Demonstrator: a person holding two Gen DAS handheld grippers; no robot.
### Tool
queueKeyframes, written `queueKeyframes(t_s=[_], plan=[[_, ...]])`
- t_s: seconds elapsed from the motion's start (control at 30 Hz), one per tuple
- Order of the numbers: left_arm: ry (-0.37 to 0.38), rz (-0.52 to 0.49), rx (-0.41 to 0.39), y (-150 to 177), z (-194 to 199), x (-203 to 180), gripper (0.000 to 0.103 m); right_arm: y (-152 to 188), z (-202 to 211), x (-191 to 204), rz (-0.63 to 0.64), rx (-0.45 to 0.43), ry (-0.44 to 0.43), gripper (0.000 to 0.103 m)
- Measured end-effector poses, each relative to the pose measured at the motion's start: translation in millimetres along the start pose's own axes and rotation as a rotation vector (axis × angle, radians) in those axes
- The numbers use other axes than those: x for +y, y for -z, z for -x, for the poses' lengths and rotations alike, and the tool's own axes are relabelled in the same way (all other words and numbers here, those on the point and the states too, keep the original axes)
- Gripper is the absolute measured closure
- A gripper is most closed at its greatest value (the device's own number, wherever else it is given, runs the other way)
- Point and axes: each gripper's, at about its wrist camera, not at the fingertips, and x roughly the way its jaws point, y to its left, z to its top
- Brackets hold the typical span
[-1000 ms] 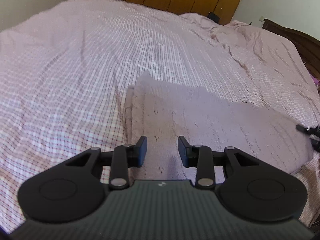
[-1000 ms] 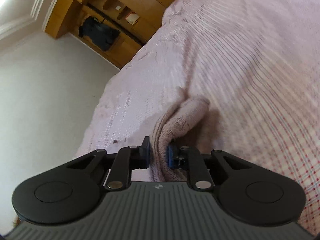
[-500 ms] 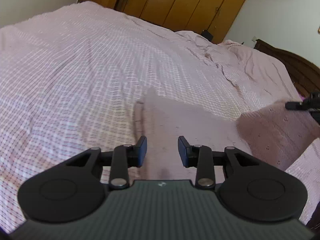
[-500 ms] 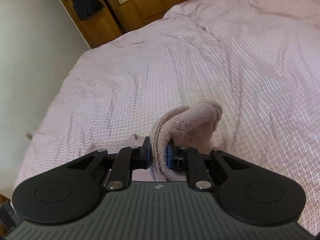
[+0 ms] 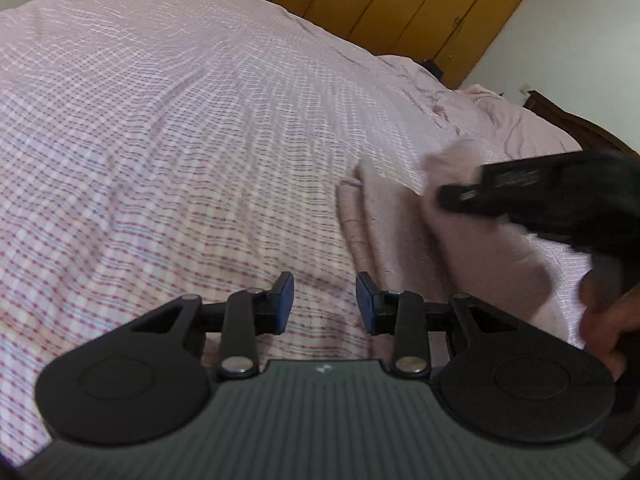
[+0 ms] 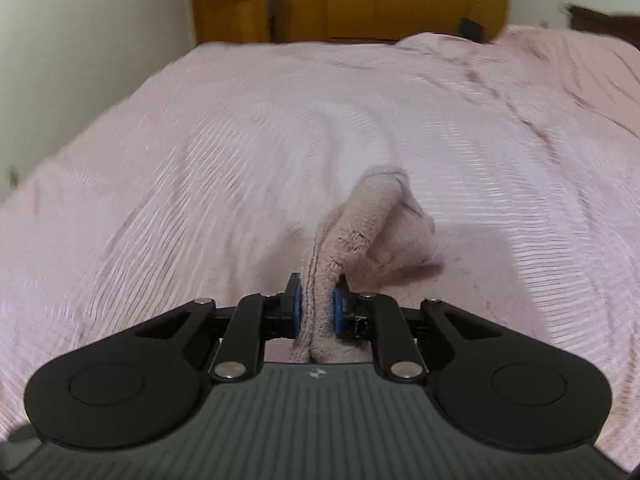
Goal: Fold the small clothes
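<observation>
A small pale pink knitted garment [image 5: 404,232] lies on the checked bed sheet [image 5: 160,140], right of centre in the left wrist view. My right gripper [image 6: 317,306] is shut on a bunched edge of the garment [image 6: 360,224], which rises in a fold in front of the pads. The same right gripper [image 5: 452,194] shows blurred in the left wrist view, lifting that edge over the rest of the garment. My left gripper [image 5: 324,302] hovers open above the sheet, just left of the garment's near edge, with nothing between its fingers.
A pink checked sheet covers the whole bed, with rumpled bedding [image 5: 500,112] at the far right. Wooden wardrobes [image 5: 400,4] stand behind the bed and a dark headboard [image 5: 580,124] at the right. A hand [image 5: 604,320] holds the right gripper's handle.
My right gripper has swung across the bed carrying the garment's edge, folding it over the part left lying. The left gripper slid to the left, off the garment and over the bare sheet.
</observation>
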Motion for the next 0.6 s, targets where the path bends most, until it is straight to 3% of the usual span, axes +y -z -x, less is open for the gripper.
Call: queueKeyframes(t_s=[0.13,0.2,0.27,0.3,0.4,0.6], plan=[[0.014,0.004,0.003,0.6,2.1,3.1,0.067,5.8,-19.2,17.3,-0.032,0.062,-0.02,0.086],[0.019,-0.015,0.007,2.9,2.7,0.7,0.067,6.3,-20.8,15.6,-0.072,0.063,-0.045,0.08],[0.022,-0.027,0.014,3.1,-0.2,-4.1,0.067,0.5,-25.1,-2.2,-0.17,0.064,-0.169,0.059],[0.018,-0.031,0.018,3.6,-1.7,-6.5,0.067,0.1,-24.6,-6.6,-0.196,0.074,-0.222,0.059],[0.002,-0.047,0.015,4.1,-3.2,-13.9,0.067,-2.4,-20.1,0.0,-0.102,0.09,-0.171,0.059],[-0.028,-0.047,0.0,-1.9,0.8,-28.0,0.067,-5.2,-8.1,-26.0,-0.113,0.069,-0.229,0.059]])
